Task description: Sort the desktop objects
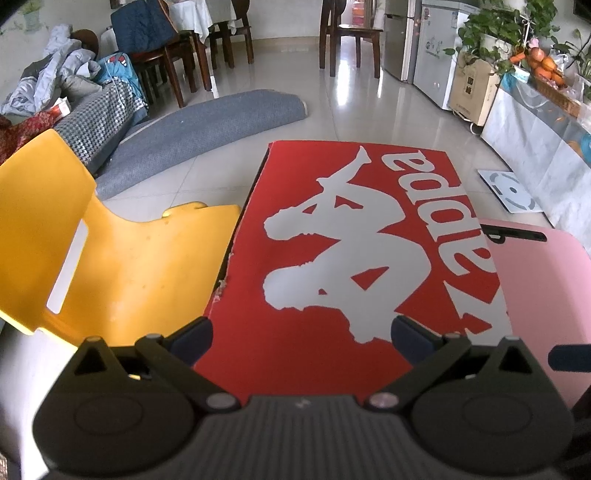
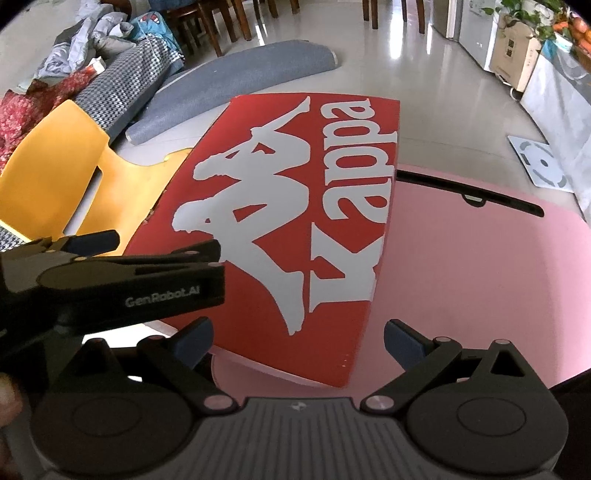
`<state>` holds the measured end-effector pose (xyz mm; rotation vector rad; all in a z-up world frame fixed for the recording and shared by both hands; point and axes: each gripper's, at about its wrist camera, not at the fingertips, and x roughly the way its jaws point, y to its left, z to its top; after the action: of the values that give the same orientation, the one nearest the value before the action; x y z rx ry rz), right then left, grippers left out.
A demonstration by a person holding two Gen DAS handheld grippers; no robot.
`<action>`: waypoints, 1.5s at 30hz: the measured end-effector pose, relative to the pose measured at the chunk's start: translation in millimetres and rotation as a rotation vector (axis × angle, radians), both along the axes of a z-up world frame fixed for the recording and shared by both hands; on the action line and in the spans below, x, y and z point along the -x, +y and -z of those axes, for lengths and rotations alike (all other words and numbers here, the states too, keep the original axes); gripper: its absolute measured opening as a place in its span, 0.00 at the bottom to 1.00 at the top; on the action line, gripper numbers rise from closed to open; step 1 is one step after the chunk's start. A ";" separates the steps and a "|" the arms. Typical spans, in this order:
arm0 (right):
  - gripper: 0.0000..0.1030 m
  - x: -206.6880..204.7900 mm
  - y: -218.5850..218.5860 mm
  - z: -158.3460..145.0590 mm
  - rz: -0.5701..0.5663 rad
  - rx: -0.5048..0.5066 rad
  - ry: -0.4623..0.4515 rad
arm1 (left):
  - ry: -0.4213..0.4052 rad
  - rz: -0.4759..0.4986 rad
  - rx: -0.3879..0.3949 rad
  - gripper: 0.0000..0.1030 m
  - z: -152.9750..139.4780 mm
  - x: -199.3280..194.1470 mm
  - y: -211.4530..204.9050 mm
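Red box [image 1: 332, 258] (lid shut); left hand-held gripper [image 1: 301, 334] spread.

A home's living and dining area: tiled floor [image 1: 354, 103], wooden dining chairs [image 1: 351, 33], clothes-strewn sofa [image 1: 96, 110], refrigerator [image 1: 400, 40], potted plants [image 1: 506, 26].

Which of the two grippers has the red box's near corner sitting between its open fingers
The right gripper: the near corner of the red box points into its open gap. The left gripper, also open, looks along the box's flat lid, no corner between its fingers.
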<state>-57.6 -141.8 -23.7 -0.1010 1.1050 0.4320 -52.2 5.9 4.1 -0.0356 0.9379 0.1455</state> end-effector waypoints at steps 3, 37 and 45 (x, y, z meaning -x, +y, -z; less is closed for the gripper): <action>0.96 0.0 0.1 0.6 -0.001 0.000 0.003 | 0.002 0.002 -0.002 1.00 0.6 -0.1 -0.9; 0.96 10.1 -2.8 -2.6 0.002 0.004 0.001 | -0.005 0.027 -0.003 1.00 -0.4 3.6 -3.7; 0.96 10.3 -2.8 -2.9 0.003 0.005 0.002 | -0.007 0.033 0.000 1.00 -0.9 3.7 -4.6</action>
<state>-67.8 -144.6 -20.7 -0.1030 1.1081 0.4267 -56.0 1.3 5.0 -0.0207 0.9314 0.1145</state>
